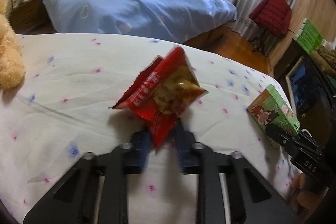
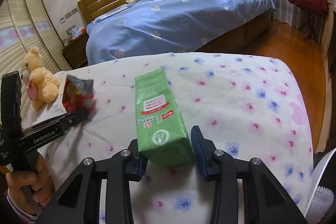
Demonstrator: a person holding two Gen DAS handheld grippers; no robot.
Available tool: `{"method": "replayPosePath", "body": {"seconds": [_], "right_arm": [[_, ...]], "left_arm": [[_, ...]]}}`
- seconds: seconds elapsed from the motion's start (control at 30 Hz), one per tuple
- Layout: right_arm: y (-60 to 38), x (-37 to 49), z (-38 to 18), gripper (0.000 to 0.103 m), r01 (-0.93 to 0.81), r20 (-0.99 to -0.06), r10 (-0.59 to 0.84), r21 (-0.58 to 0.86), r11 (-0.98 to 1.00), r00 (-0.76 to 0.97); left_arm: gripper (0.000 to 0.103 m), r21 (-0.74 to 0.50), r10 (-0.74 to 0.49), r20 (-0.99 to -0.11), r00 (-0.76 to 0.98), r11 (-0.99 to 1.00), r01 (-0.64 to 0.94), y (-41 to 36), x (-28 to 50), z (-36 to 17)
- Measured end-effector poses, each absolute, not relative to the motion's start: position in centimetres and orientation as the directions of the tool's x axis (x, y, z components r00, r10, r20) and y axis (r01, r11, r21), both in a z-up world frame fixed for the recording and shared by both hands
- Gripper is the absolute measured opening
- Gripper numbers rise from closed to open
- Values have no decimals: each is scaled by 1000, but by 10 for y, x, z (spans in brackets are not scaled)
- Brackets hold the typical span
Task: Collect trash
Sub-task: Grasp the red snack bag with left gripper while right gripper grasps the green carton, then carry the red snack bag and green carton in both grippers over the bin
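1. We count two pieces of trash: one torn red foil snack bag [image 1: 161,96] and one green cardboard carton [image 2: 161,117].
2. We count two claws, one per hand, and two beds: the near bed with a white sheet printed with small pink and blue flowers [image 1: 63,85], and the far bed under a blue quilt [image 1: 134,5].
3. One tan plush teddy bear [image 2: 40,85] sits at the far left corner of the white sheet.
4. Our left claw [image 1: 162,135] is narrowed almost fully, its blue pads pinching the lower corner of the red bag; the bag is lifted above the sheet, torn mouth upward.
5. Our right claw [image 2: 168,154] is spread wide, a blue pad on either side of the carton's near end. The left pad is hidden behind the carton's edge and the right pad stands just beside it with a slim gap, so no grip is made.
6. The carton lies flat on the white sheet, lengthwise away from us.
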State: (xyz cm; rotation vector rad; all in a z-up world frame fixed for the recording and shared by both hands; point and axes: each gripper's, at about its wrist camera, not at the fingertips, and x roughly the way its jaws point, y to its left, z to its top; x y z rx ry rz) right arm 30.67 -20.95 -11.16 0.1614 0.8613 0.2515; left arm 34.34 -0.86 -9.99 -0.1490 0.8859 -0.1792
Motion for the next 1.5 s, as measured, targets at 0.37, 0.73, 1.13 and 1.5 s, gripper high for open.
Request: {"method": "replayPosePath", "body": {"seconds": [0.37, 0.73, 1.13, 1.5], "right_arm": [[-217, 268, -104, 36, -158, -699, 323, 292, 943, 638], [-236, 218, -103, 36, -105, -694, 296, 304, 947, 657], [-269, 166, -92, 36, -42, -674, 228, 280, 959, 702], [-297, 131, -86, 36, 5, -662, 183, 272, 962, 727]], "left_arm": [[9, -214, -274, -722, 636, 962, 172, -24, 301, -88], [9, -243, -367, -709, 603, 929, 280, -65, 247, -82], [9, -232, -432, -710, 556, 889, 395, -114, 206, -76], [9, -203, -465, -708, 532, 855, 477, -154, 178, -70]]}}
